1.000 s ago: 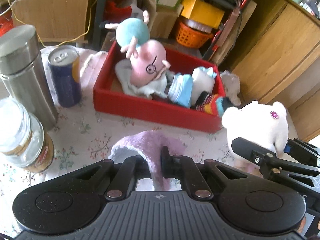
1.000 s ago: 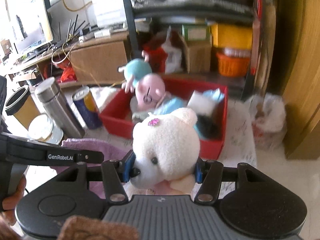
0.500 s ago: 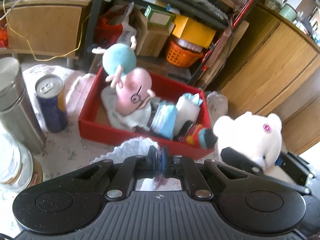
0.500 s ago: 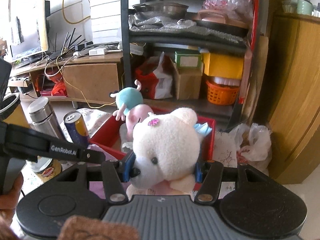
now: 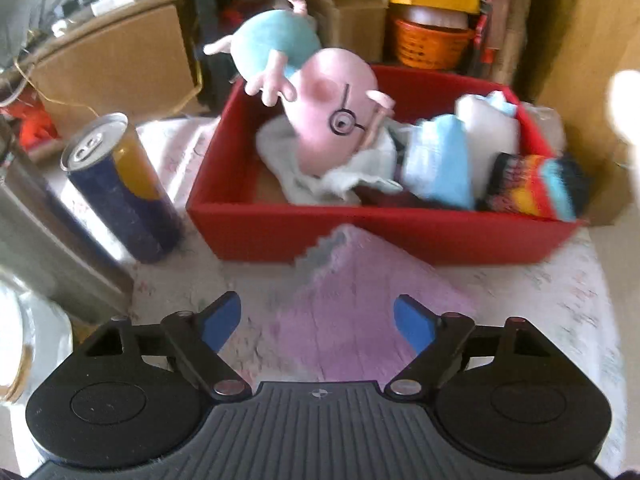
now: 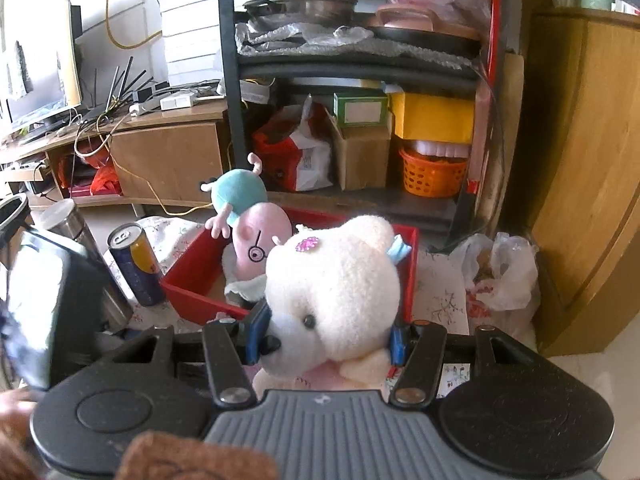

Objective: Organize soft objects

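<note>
My left gripper (image 5: 318,322) is open and empty above a purple cloth (image 5: 360,300) that lies on the table in front of the red box (image 5: 360,232). The box holds a pink pig plush (image 5: 328,120), a white rag, blue and white folded cloths (image 5: 440,160) and a striped sock (image 5: 532,188). My right gripper (image 6: 324,332) is shut on a white bear plush (image 6: 336,288) and holds it in the air, near side of the red box (image 6: 192,264). The pig plush (image 6: 256,232) shows behind the bear.
A blue and yellow can (image 5: 120,188) and a steel flask (image 5: 44,224) stand left of the box; a glass jar (image 5: 24,344) is at the left edge. A shelf with boxes and an orange basket (image 6: 434,174) stands behind. A plastic bag (image 6: 500,276) lies right of the table.
My left gripper has opened and let go of the purple cloth, which now lies on the table. My right gripper has lifted the bear higher, still gripped.
</note>
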Demonstrator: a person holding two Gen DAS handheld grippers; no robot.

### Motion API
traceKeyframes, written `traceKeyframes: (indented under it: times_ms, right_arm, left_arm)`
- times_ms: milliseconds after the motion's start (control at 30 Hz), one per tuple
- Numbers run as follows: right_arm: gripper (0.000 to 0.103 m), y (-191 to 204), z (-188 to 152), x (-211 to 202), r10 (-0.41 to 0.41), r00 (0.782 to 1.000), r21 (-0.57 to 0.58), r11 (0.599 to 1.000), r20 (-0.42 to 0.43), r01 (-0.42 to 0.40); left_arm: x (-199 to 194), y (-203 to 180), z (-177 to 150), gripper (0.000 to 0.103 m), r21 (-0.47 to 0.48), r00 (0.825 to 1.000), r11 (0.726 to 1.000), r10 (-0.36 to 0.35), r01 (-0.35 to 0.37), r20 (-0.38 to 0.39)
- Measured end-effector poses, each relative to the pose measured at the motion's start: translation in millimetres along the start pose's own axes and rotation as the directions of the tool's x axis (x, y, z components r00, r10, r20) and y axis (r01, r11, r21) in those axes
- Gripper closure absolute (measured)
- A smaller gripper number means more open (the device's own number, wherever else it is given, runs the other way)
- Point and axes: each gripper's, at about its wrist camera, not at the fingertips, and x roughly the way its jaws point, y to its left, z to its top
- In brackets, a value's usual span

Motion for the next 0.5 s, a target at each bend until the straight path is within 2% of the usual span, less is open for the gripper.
traceKeyframes:
  times_ms: [67, 100, 133, 167, 233, 267, 367, 467, 500]
  right_arm:
    - [0.077, -3.9, -0.2, 3.1, 0.005, 1.000, 0.015, 1.000, -0.008, -0.005]
    - [0.077, -6.5, -0.1, 5.3, 0.010, 1.000, 0.025, 1.000, -0.016, -0.009]
    - [0.077, -8.5, 0.0, 6.9, 0.012, 1.000, 0.031, 0.999, -0.021, -0.012]
    - [0.077, -10.0, -0.3, 7.7, 0.013, 1.000, 0.035, 0.999, -0.022, -0.012]
    - [0.077, -13.1, -1.9, 8.1, 0.012, 1.000, 0.037, 0.999, -0.026, -0.011]
    - [0.077, -14.0, -2.5, 7.5, 0.013, 1.000, 0.039, 0.999, -0.025, -0.011]
    - [0.077, -19.0, -2.2, 1.9, 0.019, 1.000, 0.065, 0.998, -0.013, -0.018]
    - [0.077, -21.8, 0.4, -4.3, 0.018, 1.000, 0.081, 0.997, 0.008, -0.019]
    - [0.077, -22.2, 1.2, -5.6, 0.018, 1.000, 0.085, 0.996, 0.014, -0.019]
  left_arm:
    - [15.7, -9.9, -1.8, 0.019, -0.009, 0.998, 1.000, -0.030, 0.030, -0.047]
    - [25.1, -16.7, -6.2, 0.022, 0.003, 0.995, 0.999, -0.044, 0.044, -0.086]
    - [33.3, -24.7, -12.3, 0.022, 0.023, 0.992, 0.999, -0.028, 0.031, -0.119]
    - [29.4, -29.1, -15.6, 0.031, 0.025, 0.997, 1.000, -0.010, 0.012, -0.080]
    - [21.4, -28.5, -10.4, 0.073, -0.005, 0.994, 0.999, -0.054, 0.054, -0.097]
    - [14.8, -22.0, -5.8, 0.097, -0.049, 0.990, 0.995, -0.091, 0.087, -0.107]
    - [-3.9, 1.4, 1.5, 0.099, -0.186, 0.964, 0.956, -0.247, 0.226, -0.100]
    - [-27.7, 16.1, 6.3, 0.099, -0.240, 0.944, 0.921, -0.326, 0.305, -0.051]
    - [-37.0, 17.8, 8.2, 0.099, -0.244, 0.943, 0.917, -0.331, 0.314, -0.029]
